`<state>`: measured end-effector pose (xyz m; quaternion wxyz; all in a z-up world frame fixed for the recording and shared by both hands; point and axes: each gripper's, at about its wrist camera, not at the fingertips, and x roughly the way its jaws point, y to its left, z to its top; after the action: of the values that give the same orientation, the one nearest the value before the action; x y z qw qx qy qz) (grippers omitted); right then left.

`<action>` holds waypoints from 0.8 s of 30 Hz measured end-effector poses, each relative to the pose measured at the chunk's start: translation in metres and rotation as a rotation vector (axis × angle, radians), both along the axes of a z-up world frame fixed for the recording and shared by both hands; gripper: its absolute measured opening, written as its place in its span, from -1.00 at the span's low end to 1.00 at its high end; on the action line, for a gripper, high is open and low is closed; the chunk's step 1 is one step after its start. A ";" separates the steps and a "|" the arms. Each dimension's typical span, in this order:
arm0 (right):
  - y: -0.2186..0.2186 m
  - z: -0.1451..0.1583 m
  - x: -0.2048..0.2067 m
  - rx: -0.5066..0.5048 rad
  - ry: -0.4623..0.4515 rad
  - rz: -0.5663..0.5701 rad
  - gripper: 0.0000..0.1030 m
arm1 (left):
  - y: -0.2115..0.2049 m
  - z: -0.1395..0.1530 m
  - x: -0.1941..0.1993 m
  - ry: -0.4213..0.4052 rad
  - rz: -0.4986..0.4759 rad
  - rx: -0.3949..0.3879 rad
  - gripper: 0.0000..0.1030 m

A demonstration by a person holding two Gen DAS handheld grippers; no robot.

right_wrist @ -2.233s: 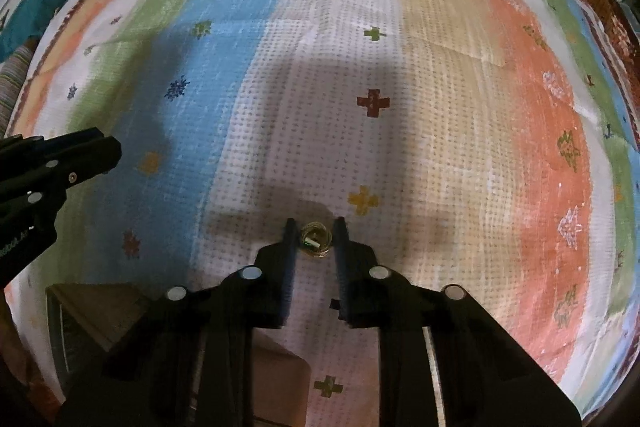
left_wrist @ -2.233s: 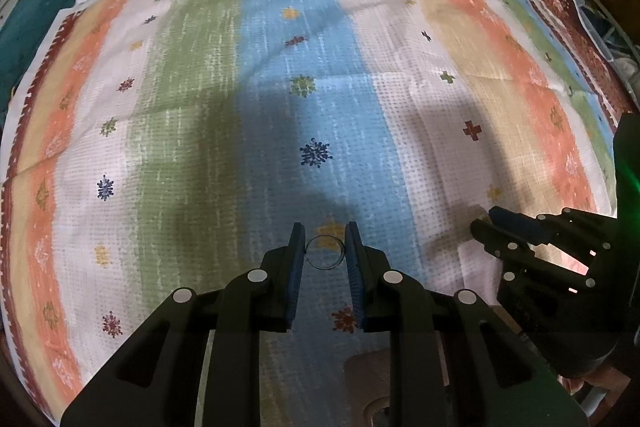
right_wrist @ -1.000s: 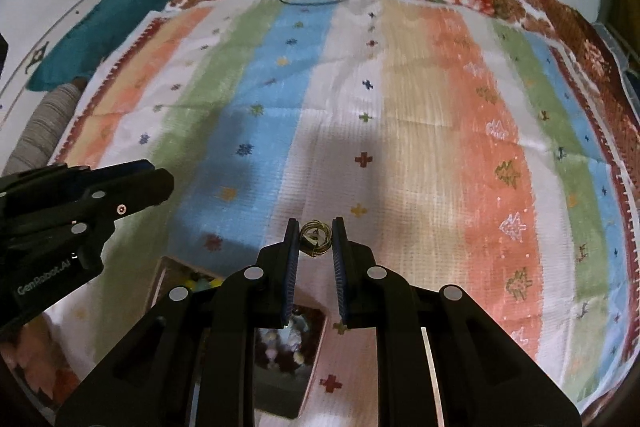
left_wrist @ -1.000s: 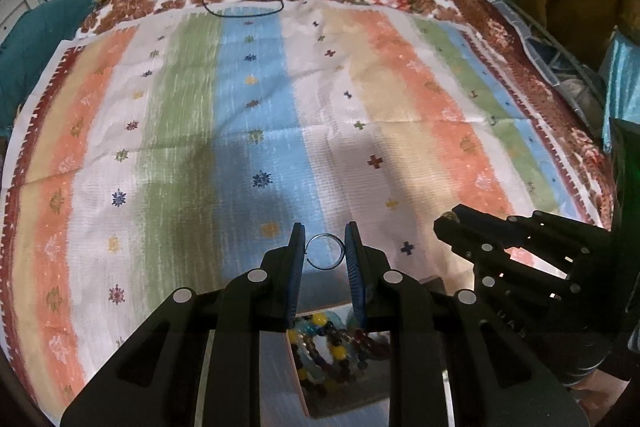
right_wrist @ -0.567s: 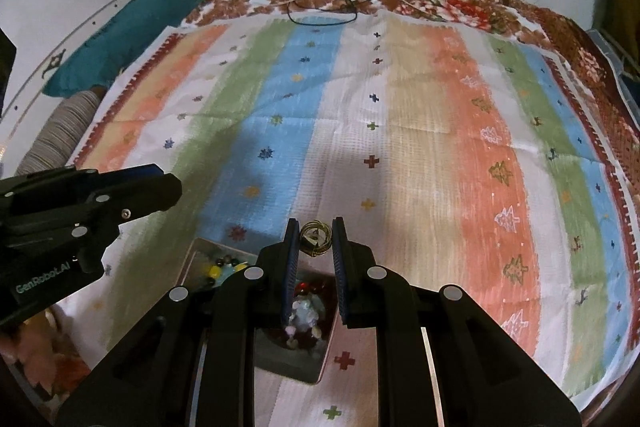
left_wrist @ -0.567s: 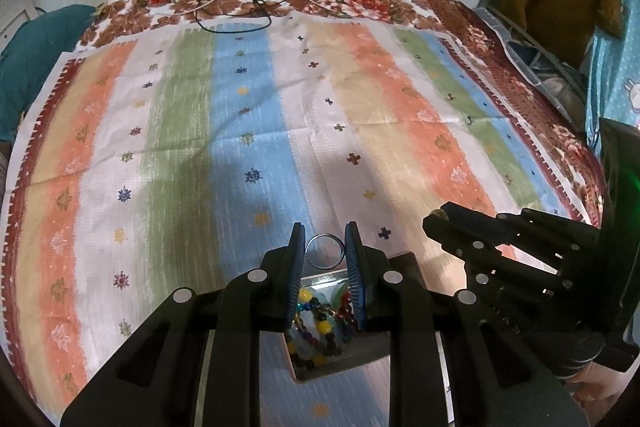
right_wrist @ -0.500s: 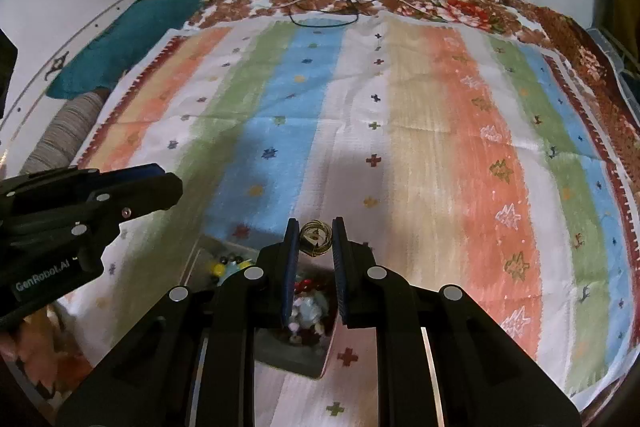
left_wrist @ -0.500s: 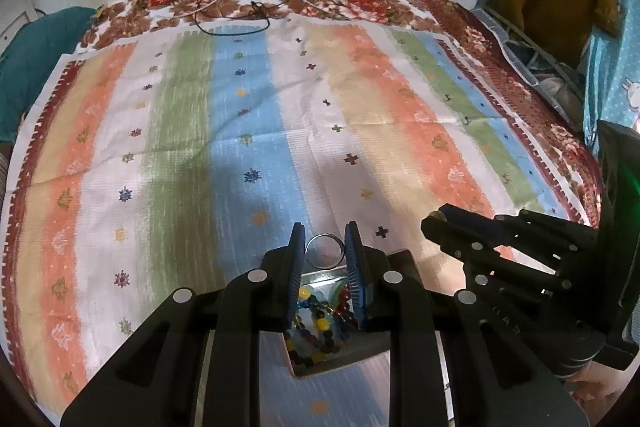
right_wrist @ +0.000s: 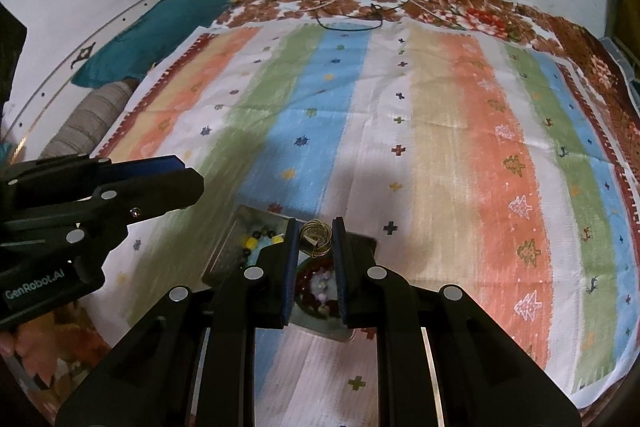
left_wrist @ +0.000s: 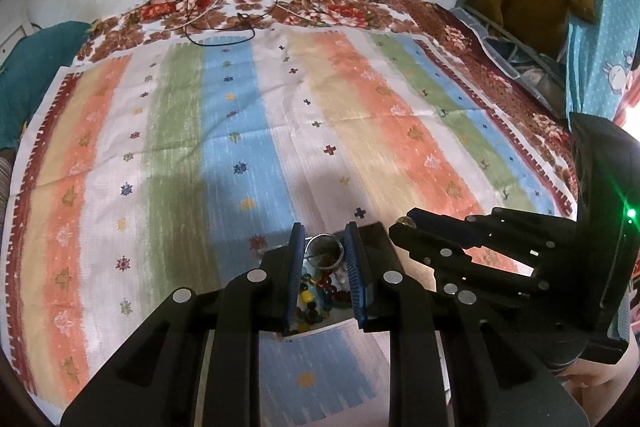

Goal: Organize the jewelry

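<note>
Here, the left tool (left_wrist: 323,247) is clamping a thin silver wire ring (left_wrist: 324,246) between its blue-padded fingers (left_wrist: 295,259), directly above the shallow grey metal tray (right_wrist: 256,223). The right tool (right_wrist: 314,239) is gripping a small gold-coloured coiled ornament (right_wrist: 316,238), likewise above that tray. Multicoloured round beads (left_wrist: 316,297) are lying inside the tray. The tray is sitting on a striped woven bedspread (left_wrist: 360,131) with small cross motifs. Black cables (left_wrist: 216,27) are trailing across the bed well beyond the tray.

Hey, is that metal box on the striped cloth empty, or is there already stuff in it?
Not empty. The shallow metal box holds colourful bead jewelry, seen between the left gripper fingers and below the right gripper.
</note>
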<state>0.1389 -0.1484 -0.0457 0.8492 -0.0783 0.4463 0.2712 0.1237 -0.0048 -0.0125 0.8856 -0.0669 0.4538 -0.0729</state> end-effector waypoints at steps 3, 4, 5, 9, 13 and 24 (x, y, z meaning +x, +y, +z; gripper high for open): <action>0.003 -0.002 -0.002 -0.006 0.004 0.012 -0.66 | 0.002 -0.002 0.000 0.010 0.007 -0.012 -0.61; 0.004 -0.003 -0.002 -0.006 0.005 0.013 -0.66 | 0.003 -0.002 0.001 0.011 0.012 -0.012 -0.61; 0.004 -0.003 -0.002 -0.006 0.006 0.016 -0.66 | 0.003 -0.002 0.001 0.012 0.017 -0.012 -0.61; 0.003 -0.001 -0.004 -0.003 0.000 0.019 -0.31 | 0.010 -0.003 0.002 0.026 0.041 -0.036 -0.33; -0.004 0.004 -0.009 0.008 -0.020 0.007 -0.17 | 0.020 0.000 -0.003 0.023 0.073 -0.063 -0.20; -0.033 0.018 -0.030 0.041 -0.056 -0.023 0.30 | 0.031 0.001 -0.036 0.012 0.100 -0.069 0.40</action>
<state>0.1088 -0.1813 -0.0278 0.8660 -0.0631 0.4173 0.2682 0.0878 0.0263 -0.0116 0.8825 -0.1204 0.4526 -0.0439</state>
